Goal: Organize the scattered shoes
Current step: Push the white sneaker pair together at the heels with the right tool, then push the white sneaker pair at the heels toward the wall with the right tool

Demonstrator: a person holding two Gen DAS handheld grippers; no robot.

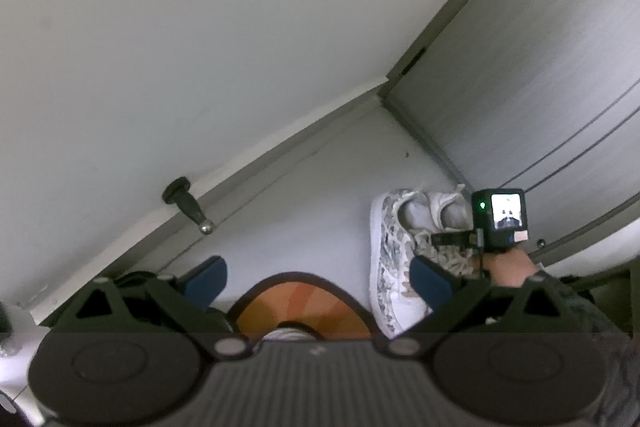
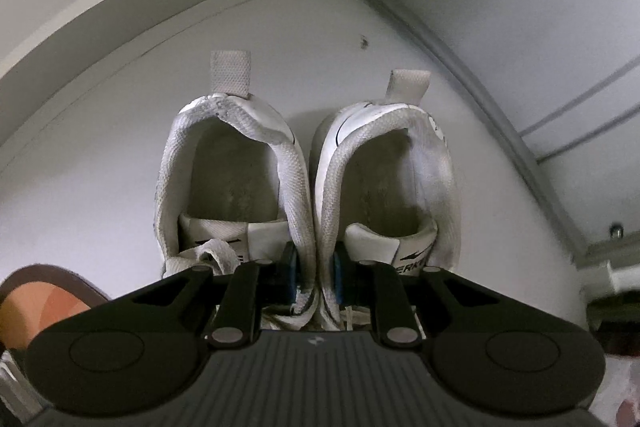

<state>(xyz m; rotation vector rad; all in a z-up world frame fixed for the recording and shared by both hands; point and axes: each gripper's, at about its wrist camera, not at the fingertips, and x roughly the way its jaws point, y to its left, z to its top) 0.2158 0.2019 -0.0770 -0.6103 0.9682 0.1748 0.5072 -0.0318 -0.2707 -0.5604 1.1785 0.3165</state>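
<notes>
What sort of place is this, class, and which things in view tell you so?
Probably a home entryway or hallway corner. A pair of white sneakers sits on the pale floor beside a patterned sneaker, with a doorstop on the baseboard.

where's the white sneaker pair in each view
Left wrist: white sneaker pair right of centre, beside a camo sneaker, partly behind the right gripper's camera.
Right wrist: white sneaker pair fills the centre, the right gripper pinching their touching inner collars.
Shared landmark: orange mat.
</notes>
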